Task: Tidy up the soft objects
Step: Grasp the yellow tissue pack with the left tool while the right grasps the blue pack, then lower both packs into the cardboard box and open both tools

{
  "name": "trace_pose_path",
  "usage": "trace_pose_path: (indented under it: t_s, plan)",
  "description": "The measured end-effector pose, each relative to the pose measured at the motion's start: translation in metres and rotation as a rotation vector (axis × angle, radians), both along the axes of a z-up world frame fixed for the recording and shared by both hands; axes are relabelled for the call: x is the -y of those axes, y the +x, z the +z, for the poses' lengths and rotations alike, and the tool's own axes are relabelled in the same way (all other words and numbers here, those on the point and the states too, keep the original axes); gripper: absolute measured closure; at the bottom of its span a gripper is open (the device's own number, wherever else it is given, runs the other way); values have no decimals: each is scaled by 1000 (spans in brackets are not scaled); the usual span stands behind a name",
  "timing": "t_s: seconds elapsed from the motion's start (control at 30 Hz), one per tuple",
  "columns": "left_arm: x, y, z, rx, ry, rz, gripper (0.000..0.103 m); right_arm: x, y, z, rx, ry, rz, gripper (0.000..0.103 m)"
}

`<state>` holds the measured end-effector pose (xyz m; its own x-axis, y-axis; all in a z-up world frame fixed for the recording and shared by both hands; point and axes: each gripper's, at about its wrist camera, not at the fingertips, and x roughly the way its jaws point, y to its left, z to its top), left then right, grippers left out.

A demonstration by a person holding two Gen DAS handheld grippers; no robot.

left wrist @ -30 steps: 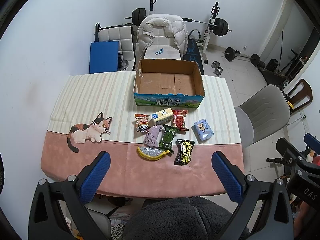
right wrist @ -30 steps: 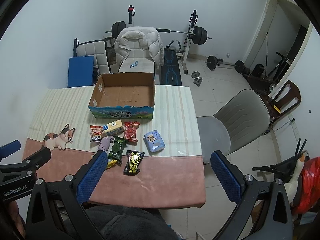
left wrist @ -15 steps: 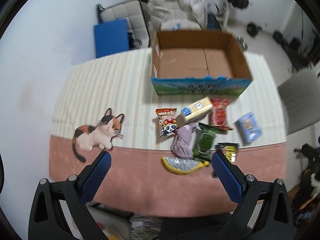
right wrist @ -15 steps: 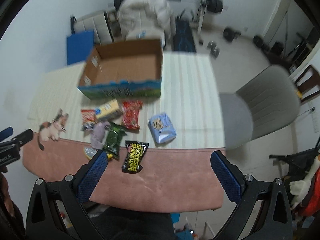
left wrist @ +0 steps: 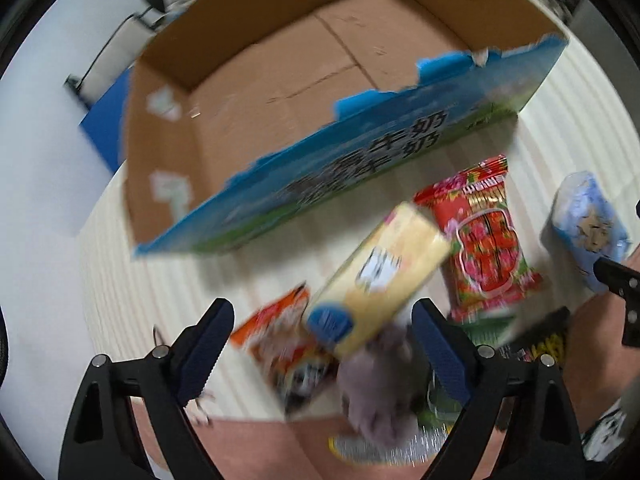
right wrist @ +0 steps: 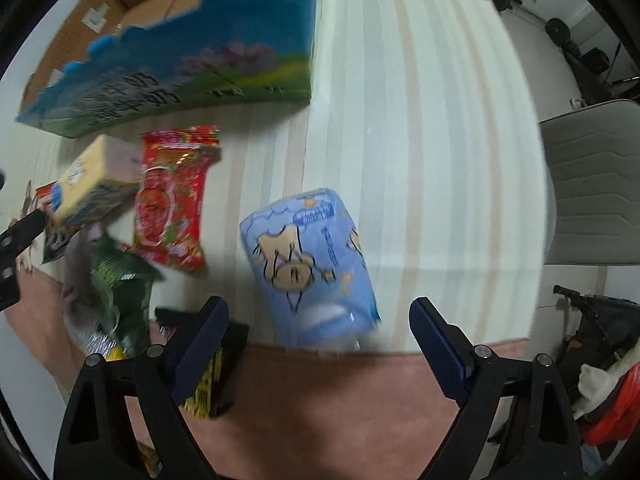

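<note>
An open cardboard box [left wrist: 280, 80] with a blue printed front stands on the striped tablecloth; it also shows in the right wrist view [right wrist: 168, 68]. My left gripper [left wrist: 324, 340] is open, low over a yellow pack [left wrist: 380, 272], an orange snack bag [left wrist: 280, 344] and a purple cloth [left wrist: 380, 392]. My right gripper [right wrist: 320, 332] is open, just in front of a light blue tissue pack [right wrist: 308, 260]. A red snack bag [right wrist: 172, 196] lies left of the tissue pack. Both views are motion-blurred.
A green packet [right wrist: 120, 292] and a black-and-yellow wipe packet [right wrist: 212, 376] lie near the table's pink front band. A grey chair [right wrist: 592, 184] stands right of the table. Gym weights [right wrist: 560, 28] lie on the floor beyond.
Both grippers have dropped from high above the table to close over the objects. The left now hovers at the yellow pack, the right at the blue tissue pack. Both stay open.
</note>
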<state>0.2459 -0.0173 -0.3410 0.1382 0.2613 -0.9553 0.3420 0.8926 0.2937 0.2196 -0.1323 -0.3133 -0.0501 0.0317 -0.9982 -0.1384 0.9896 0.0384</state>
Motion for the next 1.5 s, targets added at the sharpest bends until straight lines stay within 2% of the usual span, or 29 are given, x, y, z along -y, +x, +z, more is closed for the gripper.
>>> trace_pose_path:
  t_s: [0.07,0.13,0.17,0.2,0.23,0.27,0.33,0.37,0.4,0.5,0.57,0.7,0.8,0.87,1.03,1.13,1.3,1.4,1.5]
  plan:
    - [5,8,-13,-38,-7,-26,21,-2,3,-13,-20,11,2,9]
    - [9,14,-24,-76,-3,-43,46,-4,6,-25,-39,10,4,9]
    - [9,17,-28,-100,-4,-35,53,-5,8,-32,-48,7,10,9]
    - [6,19,-31,-119,-6,-6,53,-6,8,-37,-57,8,10,11]
    - [1,22,-28,-121,-10,20,54,-6,9,-42,-69,8,7,20]
    - [-6,24,-27,-142,-24,78,55,-5,8,-47,-89,6,-6,36]
    - [-23,25,-29,-225,-25,202,60,3,7,-54,-101,25,-60,39]
    - [-31,26,-29,-264,-58,264,60,7,6,-56,-107,41,-83,41]
    - [-40,26,-28,-285,-111,318,60,11,5,-58,-128,66,-113,41]
    - [-64,30,-31,-293,-178,420,57,17,3,-64,-141,100,-149,41]
    - [-71,28,-39,-310,-191,439,57,17,3,-72,-163,82,-144,36]
    - [-78,27,-43,-285,-197,446,61,14,3,-84,-184,44,-141,37]
    - [-82,13,-33,-244,-213,485,62,8,2,-87,-170,30,-152,51]
    - [-87,-2,-14,-219,-226,499,63,6,8,-69,-160,48,-151,62]
    - [-97,-23,42,-143,-258,538,63,9,-2,-47,-126,114,-151,65]
    - [-92,-32,72,-104,-307,569,63,14,-6,-25,-111,195,-156,65]
    - [-78,-36,127,-57,-408,595,63,11,4,52,-24,317,-117,65]
    - [-59,2,139,-34,-428,575,63,2,27,100,26,362,-80,65]
    - [-56,39,146,-23,-401,555,63,-14,61,121,77,342,-45,65]
